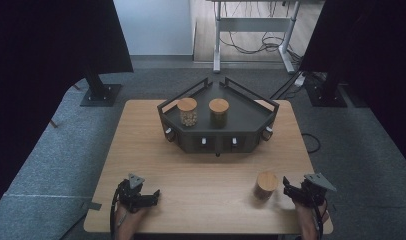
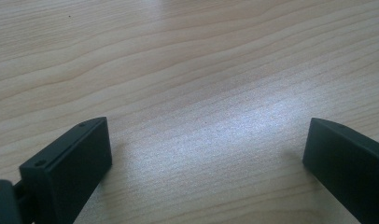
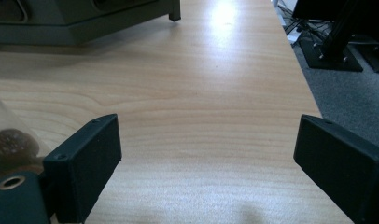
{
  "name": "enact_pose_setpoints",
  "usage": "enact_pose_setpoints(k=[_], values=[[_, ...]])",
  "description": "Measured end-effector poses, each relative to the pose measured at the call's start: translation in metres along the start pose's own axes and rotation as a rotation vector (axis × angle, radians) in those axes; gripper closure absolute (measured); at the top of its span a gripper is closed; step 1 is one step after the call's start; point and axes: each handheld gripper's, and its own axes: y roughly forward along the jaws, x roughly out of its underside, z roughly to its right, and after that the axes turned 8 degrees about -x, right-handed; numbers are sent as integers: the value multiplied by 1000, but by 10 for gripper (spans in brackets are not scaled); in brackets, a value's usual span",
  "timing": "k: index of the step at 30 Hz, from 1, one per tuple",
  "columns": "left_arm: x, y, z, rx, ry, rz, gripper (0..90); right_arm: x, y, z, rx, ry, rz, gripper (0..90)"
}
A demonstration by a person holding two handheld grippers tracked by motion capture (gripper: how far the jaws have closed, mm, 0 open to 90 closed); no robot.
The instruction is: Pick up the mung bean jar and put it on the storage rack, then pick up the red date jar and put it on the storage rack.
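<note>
Pale wooden table [image 1: 201, 170], fine straight grain, matte with a soft sheen under the light. On it, near the person's right side — a short round jar [image 1: 265, 185] with a flat wooden lid, clear wall, brownish lumpy contents. It stands upright, long axis vertical, lid up.

Right gripper [image 1: 291, 189] sits just beside that jar, on its outer side, apart from it. In the right gripper view its black, blocky, matte jaws stand wide with bare wood between them; the jar's clear wall [image 3: 8, 140] shows at the left edge, outside the left jaw, not between the fingers.

Left gripper [image 1: 152, 196] rests low at the near left of the table, well apart from the jar. Its jaws are spread too — nothing between them but tabletop.

Farther back, mid-table: a dark angular metal rack [image 1: 218, 131] with railed edges. Two more lidded jars [image 1: 187, 111] stand upright on it, side by side.
</note>
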Motion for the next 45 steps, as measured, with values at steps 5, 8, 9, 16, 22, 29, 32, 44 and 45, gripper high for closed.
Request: enact_pose_setpoints(k=[5, 8, 9, 16, 22, 29, 32, 44, 45], values=[[0, 0, 0, 0, 0, 0, 9, 3, 1, 2, -3, 15, -5, 69], [0, 0, 0, 0, 0, 0, 9, -1, -3, 1, -6, 15, 18, 68], [0, 0, 0, 0, 0, 0, 9, -3, -4, 0, -9, 9, 29, 67], [0, 0, 0, 0, 0, 0, 9, -9, -7, -3, -10, -7, 44, 68], [0, 0, 0, 0, 0, 0, 9, -16, -13, -7, -16, -12, 76, 70], [0, 0, 0, 0, 0, 0, 9, -24, -19, -13, -27, -28, 93, 67], [0, 0, 0, 0, 0, 0, 9, -26, -21, -15, -35, -31, 99, 65], [0, 0, 0, 0, 0, 0, 9, -32, -25, -34, -87, -67, 120, 57], [0, 0, 0, 0, 0, 0, 9, -33, -25, -36, -91, -72, 121, 57]])
